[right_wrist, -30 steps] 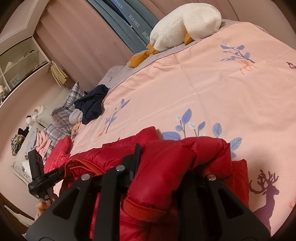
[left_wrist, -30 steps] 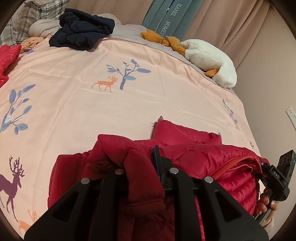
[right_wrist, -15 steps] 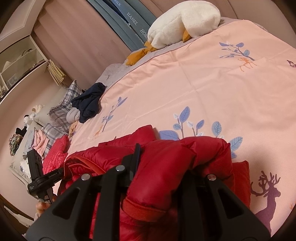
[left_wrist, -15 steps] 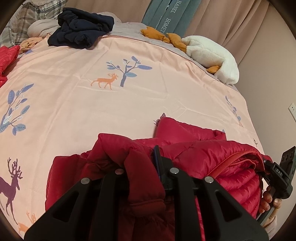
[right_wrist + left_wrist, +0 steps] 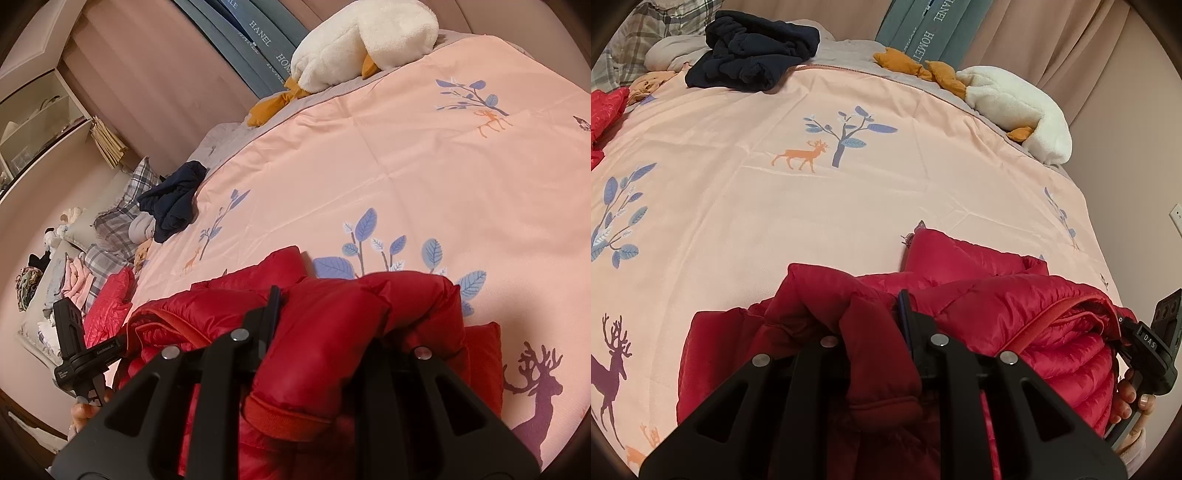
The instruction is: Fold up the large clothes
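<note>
A red puffer jacket [image 5: 997, 302] lies bunched at the near edge of the pink bedspread [image 5: 812, 206]; it also shows in the right wrist view [image 5: 332, 310]. My left gripper [image 5: 875, 325] is shut on a sleeve cuff of the jacket. My right gripper [image 5: 325, 325] is shut on another cuffed fold of it. Each gripper shows in the other's view, the right one [image 5: 1145, 347] at the jacket's right end, the left one [image 5: 85, 354] at its left end. The fingertips are buried in fabric.
A dark navy garment [image 5: 753, 55] lies at the far left of the bed by plaid pillows [image 5: 122, 206]. A white plush duck [image 5: 1019, 107] lies at the far right. Another red garment [image 5: 605, 110] sits at the left edge. Curtains and a wall stand behind.
Both grippers, still holding the jacket, have shifted a little forward over the bed; the jacket's bunched shape is nearly the same.
</note>
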